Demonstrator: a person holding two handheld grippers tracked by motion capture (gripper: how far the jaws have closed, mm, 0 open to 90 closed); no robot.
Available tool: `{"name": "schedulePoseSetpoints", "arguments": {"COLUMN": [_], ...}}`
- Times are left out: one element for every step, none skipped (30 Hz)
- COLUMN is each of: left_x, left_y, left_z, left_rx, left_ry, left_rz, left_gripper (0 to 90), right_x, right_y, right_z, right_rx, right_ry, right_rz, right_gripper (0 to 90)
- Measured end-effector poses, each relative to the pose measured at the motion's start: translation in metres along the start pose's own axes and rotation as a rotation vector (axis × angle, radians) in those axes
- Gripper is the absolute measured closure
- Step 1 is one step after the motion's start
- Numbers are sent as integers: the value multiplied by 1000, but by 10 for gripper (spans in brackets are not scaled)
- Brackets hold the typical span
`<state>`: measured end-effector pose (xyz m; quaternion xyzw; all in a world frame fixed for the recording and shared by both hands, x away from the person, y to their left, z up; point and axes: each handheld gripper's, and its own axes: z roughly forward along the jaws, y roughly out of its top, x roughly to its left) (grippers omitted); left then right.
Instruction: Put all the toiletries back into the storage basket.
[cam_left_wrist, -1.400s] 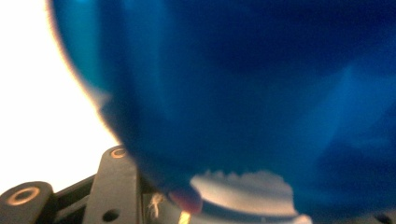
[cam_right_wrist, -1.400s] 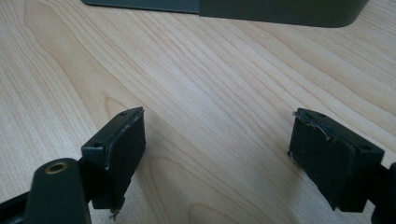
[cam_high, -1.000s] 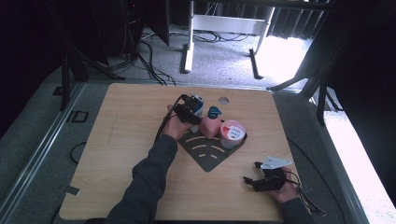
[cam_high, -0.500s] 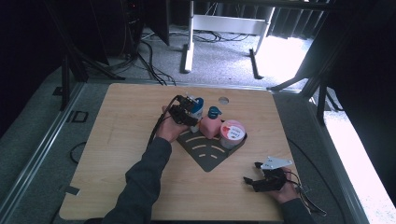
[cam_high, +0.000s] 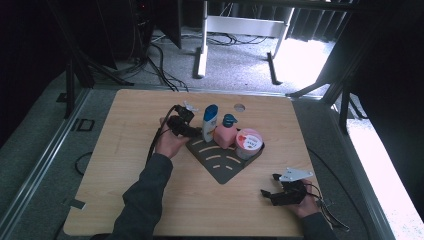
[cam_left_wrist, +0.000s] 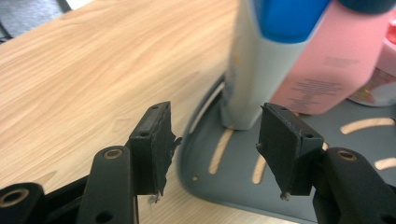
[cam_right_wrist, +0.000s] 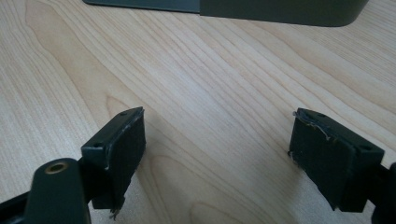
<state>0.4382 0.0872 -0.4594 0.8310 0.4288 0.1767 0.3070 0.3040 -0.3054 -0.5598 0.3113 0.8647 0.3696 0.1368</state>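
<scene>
Three containers stand upright on the dark slotted tray (cam_high: 222, 167) in the middle of the wooden table (cam_high: 120, 180): a white bottle with a blue cap (cam_high: 209, 123) at the tray's left edge, a pink bottle (cam_high: 225, 134) touching it, and a round tub (cam_high: 248, 141). The left gripper (cam_high: 192, 132) sits just beside the white bottle, jaws apart and empty. To leave it standing, a straight, level retreat seems best. The right gripper (cam_high: 270, 196) rests open, well apart.
</scene>
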Motion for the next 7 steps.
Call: {"name": "schedulePoseSetpoints", "arguments": {"left_x": [2,4,6,8,10,11,13], "left_y": [-2,-4,-7,-9,-12,-15,-18], "left_z": [-1,-3,-4,-5,-6,-7,-8], "left_rx": [-9,-14,-25,-33,-40,-46,-46], "left_ry": [7,16,18,20,29,34,32], "left_rz": [-10,-16,-28,-36,-43,-49,-48], "left_gripper": [446,445,445,444,442,436,432], "right_x": [0,0,0,0,0,0,0], "right_y": [0,0,0,0,0,0,0], "right_z": [0,0,0,0,0,0,0], "right_rx": [0,0,0,0,0,0,0], "right_ry": [0,0,0,0,0,0,1], "right_rz": [0,1,0,0,0,0,0], "right_gripper": [181,181,181,181,181,181,181]}}
